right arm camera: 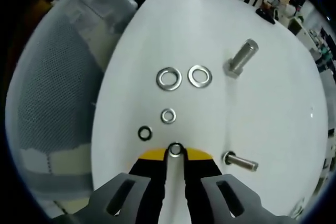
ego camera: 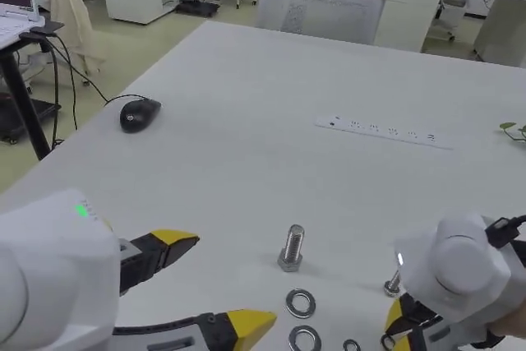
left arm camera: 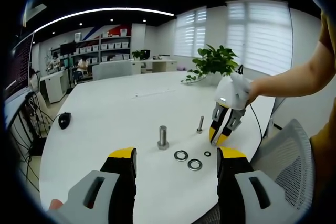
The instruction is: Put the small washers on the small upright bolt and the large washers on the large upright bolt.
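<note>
The small washer (right arm camera: pixel 176 149) I am working with sits pinched between the tips of the right gripper (right arm camera: pixel 176 156), whose jaws are drawn in on it, low over the surface (ego camera: pixel 246 145); I cannot tell whether it has left the surface. Its target, the small bolt (right arm camera: pixel 240 161), stands to the right of the large bolt (right arm camera: pixel 241 59) and a little nearer me, just beside the right gripper. A large washer (right arm camera: pixel 200 76) and a second large washer (right arm camera: pixel 169 78) lie flat on my side of the large bolt, with a loose small washer (right arm camera: pixel 168 115) and a darker small ring (right arm camera: pixel 145 132) beyond them towards the right gripper. My worry is the hold: the washer is thin and caught only at the tips, so it could twist or pop out on the lift. The small bolt also looks easy to topple if a jaw clips it, and in the head view the gripper's body half hides it, so lining up the hole will be awkward. The right gripper points steeply down, a forearm behind it. The left gripper (left arm camera: pixel 177 157) hovers empty, jaws wide apart, aimed at the large bolt from the left.
</note>
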The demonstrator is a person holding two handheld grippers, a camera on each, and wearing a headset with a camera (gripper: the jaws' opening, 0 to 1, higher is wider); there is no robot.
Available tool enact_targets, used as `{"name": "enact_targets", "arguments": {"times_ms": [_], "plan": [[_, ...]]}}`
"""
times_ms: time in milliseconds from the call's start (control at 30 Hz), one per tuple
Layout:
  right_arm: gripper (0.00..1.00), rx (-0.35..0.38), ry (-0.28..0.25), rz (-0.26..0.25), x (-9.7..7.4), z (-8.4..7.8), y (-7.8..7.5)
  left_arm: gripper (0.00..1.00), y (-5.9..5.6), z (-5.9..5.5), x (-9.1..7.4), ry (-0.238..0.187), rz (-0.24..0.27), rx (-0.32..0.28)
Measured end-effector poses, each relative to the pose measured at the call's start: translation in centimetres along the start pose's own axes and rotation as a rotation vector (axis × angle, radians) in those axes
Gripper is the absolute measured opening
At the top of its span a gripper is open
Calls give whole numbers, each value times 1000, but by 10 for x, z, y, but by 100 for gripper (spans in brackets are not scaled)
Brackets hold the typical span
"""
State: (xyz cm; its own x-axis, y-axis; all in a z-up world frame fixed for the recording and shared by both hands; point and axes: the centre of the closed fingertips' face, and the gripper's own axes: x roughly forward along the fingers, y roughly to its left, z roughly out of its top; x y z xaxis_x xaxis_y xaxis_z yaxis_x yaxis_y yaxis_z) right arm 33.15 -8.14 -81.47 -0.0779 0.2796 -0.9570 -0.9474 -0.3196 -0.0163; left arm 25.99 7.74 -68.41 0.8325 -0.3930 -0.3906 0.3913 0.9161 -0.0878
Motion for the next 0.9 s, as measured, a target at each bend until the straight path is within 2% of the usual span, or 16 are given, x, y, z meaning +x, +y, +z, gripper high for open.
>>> {"name": "enact_targets", "arguments": {"times_ms": [633, 900], "plan": [[12, 51, 10, -100, -45, -19, -33, 61, -3, 1, 4, 0, -13, 8], [12, 46, 6, -143, -59, -13, -49, 61, -3, 1, 4, -2, -16, 7]]}}
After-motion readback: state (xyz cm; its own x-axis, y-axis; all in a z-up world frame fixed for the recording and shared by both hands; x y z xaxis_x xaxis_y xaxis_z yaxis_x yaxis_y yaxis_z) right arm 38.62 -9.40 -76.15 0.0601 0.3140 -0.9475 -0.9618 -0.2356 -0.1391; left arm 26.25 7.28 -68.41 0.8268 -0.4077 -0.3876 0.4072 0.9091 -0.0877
